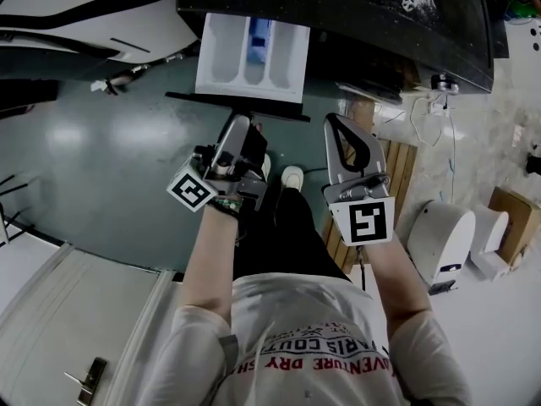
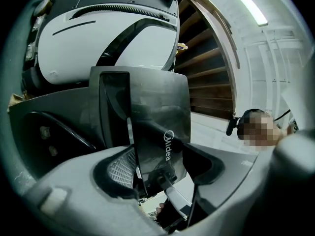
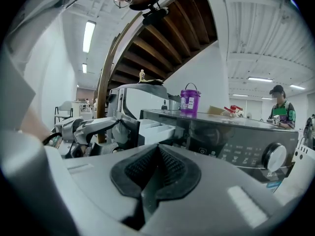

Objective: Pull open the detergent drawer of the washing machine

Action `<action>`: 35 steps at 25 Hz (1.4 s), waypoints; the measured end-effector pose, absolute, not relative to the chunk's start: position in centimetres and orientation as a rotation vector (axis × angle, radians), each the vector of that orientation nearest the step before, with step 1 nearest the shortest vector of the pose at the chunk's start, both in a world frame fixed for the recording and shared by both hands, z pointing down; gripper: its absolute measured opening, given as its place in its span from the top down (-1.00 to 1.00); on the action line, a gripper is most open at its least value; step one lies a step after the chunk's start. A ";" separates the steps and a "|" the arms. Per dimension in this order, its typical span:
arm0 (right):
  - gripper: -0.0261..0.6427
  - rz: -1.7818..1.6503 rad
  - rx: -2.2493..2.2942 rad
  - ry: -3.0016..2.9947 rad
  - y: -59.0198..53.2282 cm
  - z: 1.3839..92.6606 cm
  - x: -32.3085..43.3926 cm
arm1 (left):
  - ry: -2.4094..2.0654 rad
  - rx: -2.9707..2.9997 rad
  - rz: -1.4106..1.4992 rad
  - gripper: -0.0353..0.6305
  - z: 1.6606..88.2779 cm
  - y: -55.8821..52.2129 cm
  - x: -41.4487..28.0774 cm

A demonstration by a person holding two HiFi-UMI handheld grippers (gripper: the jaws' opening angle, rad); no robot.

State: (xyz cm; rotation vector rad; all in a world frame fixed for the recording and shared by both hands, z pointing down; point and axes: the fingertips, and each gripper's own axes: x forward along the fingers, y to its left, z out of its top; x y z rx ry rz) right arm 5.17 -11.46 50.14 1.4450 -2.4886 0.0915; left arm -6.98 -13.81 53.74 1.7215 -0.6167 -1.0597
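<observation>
The washing machine (image 1: 380,24) stands at the top of the head view with its white detergent drawer (image 1: 251,57) slid out toward me, blue insert showing inside. My left gripper (image 1: 239,127) reaches up to the drawer's dark front panel (image 1: 237,106). In the left gripper view that panel (image 2: 147,112), with its brand print, fills the gap between the pads, and my left gripper (image 2: 160,166) is shut on it. My right gripper (image 1: 340,125) hovers to the right of the drawer, below the machine's front. Its pads meet with nothing between them, so my right gripper (image 3: 156,154) is shut; the drawer (image 3: 155,129) shows beyond it.
A purple bottle (image 3: 189,100) stands on the machine's top. A second white machine (image 1: 84,15) lies at the upper left and a white cabinet (image 1: 76,328) at the lower left. A wooden pallet (image 1: 397,163) and a white appliance (image 1: 439,235) sit on the right. A person (image 3: 279,107) stands far off.
</observation>
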 end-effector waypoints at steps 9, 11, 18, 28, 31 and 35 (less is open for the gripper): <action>0.92 0.083 1.381 -2.516 -10.2 50.3 4.5 | -0.628 1.718 -1.078 0.01 53.7 -12.2 -7.4; 0.92 0.086 1.382 -2.525 -10.1 50.1 4.4 | -0.630 1.715 -1.079 0.01 53.8 -12.2 -7.3; 0.92 0.094 1.358 -2.515 -9.7 50.1 4.6 | -0.725 1.746 -0.917 0.02 55.6 -11.5 -6.8; 0.92 0.080 1.367 -2.532 -9.6 47.6 4.6 | -0.926 1.668 -0.760 0.79 56.8 -10.1 -8.1; 0.92 0.068 1.369 -2.544 -9.7 46.8 4.4 | -0.941 1.677 -0.769 0.88 55.6 -9.7 -8.6; 0.92 0.058 1.380 -2.562 -9.5 45.3 4.0 | -0.973 1.783 -0.705 0.88 52.9 -9.4 -8.8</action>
